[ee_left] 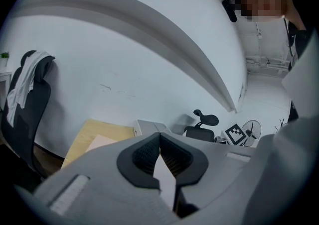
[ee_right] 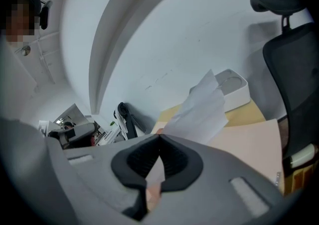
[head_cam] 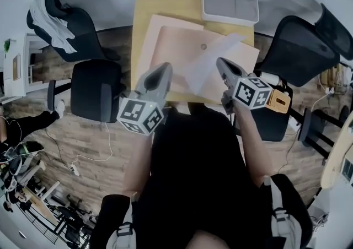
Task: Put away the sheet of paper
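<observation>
- Right gripper [head_cam: 222, 64], above the table [head_cam: 160, 1], pinches the sheet of paper [head_cam: 214, 58], which is raised off the table.
- Left gripper [head_cam: 165, 69], above the table's near edge: jaws pressed together, possibly nipping paper.

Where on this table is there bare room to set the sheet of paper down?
Free: the table at its far left corner, between pink boards and white tray; also the boards' left half. Crowded: the right, under the sheet of paper in the right tool.

An office: mesh swivel chairs [head_cam: 306, 49] flank a wooden desk [head_cam: 161, 0]
</observation>
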`<state>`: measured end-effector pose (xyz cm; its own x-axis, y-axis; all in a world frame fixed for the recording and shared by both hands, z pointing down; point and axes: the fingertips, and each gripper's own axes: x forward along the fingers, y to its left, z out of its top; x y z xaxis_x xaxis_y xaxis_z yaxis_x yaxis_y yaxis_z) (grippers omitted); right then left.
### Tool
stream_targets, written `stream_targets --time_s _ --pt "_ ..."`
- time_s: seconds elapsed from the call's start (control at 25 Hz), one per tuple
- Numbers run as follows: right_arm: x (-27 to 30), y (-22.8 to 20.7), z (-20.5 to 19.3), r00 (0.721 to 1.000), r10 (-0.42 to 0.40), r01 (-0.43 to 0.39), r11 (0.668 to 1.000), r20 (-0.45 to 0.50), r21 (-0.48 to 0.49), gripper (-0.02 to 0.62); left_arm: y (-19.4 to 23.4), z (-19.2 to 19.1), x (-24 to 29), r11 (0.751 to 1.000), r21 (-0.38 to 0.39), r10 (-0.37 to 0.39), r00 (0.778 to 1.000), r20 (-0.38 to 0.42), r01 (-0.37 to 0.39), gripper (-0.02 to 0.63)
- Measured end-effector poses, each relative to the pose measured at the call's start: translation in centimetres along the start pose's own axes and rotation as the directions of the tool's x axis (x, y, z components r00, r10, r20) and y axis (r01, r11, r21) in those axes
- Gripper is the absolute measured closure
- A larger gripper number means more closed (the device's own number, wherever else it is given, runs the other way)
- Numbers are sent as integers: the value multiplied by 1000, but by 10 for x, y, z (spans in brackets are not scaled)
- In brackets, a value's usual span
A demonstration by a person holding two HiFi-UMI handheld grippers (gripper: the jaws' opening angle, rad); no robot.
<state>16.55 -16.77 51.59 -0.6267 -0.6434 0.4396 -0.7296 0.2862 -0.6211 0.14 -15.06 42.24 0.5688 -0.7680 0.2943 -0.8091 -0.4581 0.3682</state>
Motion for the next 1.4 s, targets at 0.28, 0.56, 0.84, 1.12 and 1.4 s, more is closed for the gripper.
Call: stream_targets --time_s 0.28,0.56,0.84,1.12,1.4 --pt "-17 -39 -25 996 -63 64 998 -65 19 594 -10 0 11 1000 8 -4 1000 1 4 595" --pt "-25 -74 -50 982 -120 126 991 -143 33 594 -17 -4 18 1000 13 1 1000 -5 -1 595" --pt "-27 -104 -77 957 -185 200 979 -225 46 594 -10 -10 10 1000 -3 31 1000 -7 -31 595" --pt "-16 -112 -94 940 -201 217 976 -275 30 594 -7 -9 1 998 -4 58 998 2 -58 595" --pt "-7 -109 -114 920 -201 216 976 -335 7 594 0 -11 -10 997 -6 77 997 -3 -77 595"
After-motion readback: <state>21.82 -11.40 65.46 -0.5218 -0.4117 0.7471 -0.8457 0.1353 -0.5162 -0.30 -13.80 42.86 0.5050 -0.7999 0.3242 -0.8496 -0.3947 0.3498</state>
